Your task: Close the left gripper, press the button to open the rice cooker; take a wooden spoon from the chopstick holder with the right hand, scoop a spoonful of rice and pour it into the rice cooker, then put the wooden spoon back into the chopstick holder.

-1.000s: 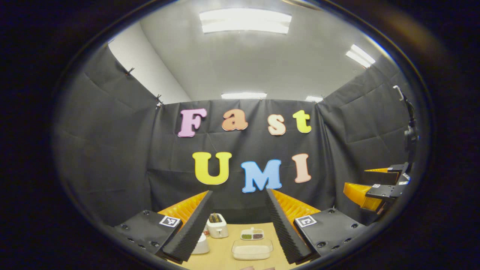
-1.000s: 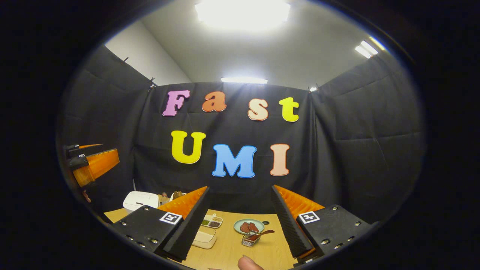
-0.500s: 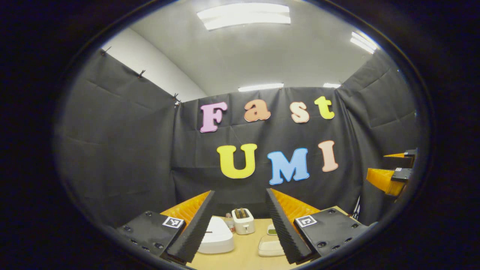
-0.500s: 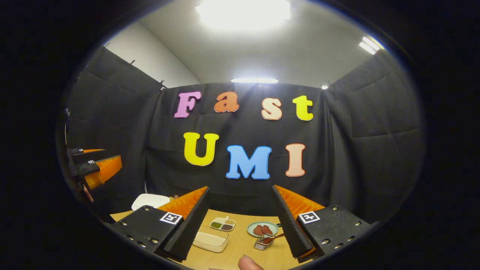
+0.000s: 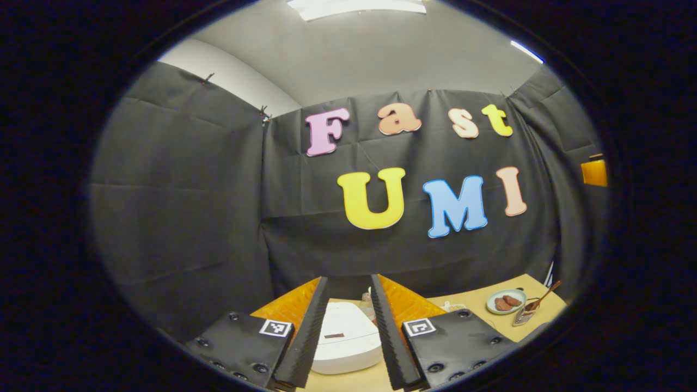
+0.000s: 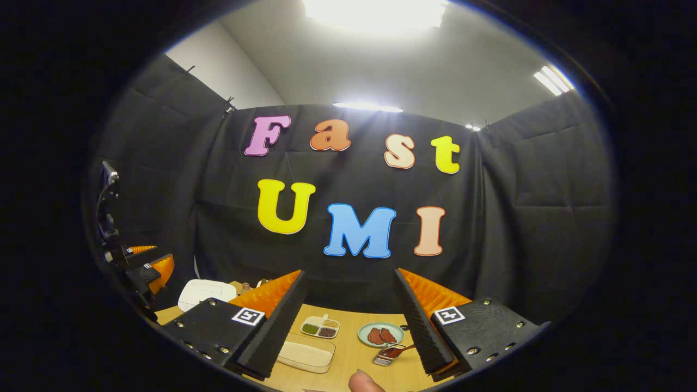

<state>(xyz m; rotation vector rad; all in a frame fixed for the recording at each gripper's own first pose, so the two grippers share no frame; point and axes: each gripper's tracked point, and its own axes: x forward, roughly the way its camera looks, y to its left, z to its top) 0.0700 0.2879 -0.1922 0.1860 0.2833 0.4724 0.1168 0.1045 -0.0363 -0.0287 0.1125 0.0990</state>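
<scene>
In the left gripper view, the white rice cooker point(image 5: 346, 337) sits with its lid down on the wooden table, framed between my left gripper's fingers. My left gripper point(image 5: 348, 280) hovers above it, open with a narrow gap and nothing in it. A wooden spoon point(image 5: 542, 296) leans in the metal chopstick holder point(image 5: 523, 317) at the far right. In the right gripper view, my right gripper point(image 6: 348, 272) is wide open and empty, high over the table. Below it lie the clear rice container point(image 6: 305, 356) and the holder point(image 6: 385, 355) with the spoon point(image 6: 402, 347). The rice cooker point(image 6: 207, 291) stands at the left, beneath the left gripper point(image 6: 142, 265).
A green plate point(image 6: 381, 333) with brown pieces sits behind the holder, and a small divided dish point(image 6: 321, 328) of grains lies behind the rice container. A fingertip point(image 6: 365, 381) pokes in at the bottom edge. Black cloth walls close off the table's back and sides.
My left gripper has swung left and down toward the rice cooker, and its fingers have drawn closer together. The right gripper has tilted only slightly and stays wide open.
</scene>
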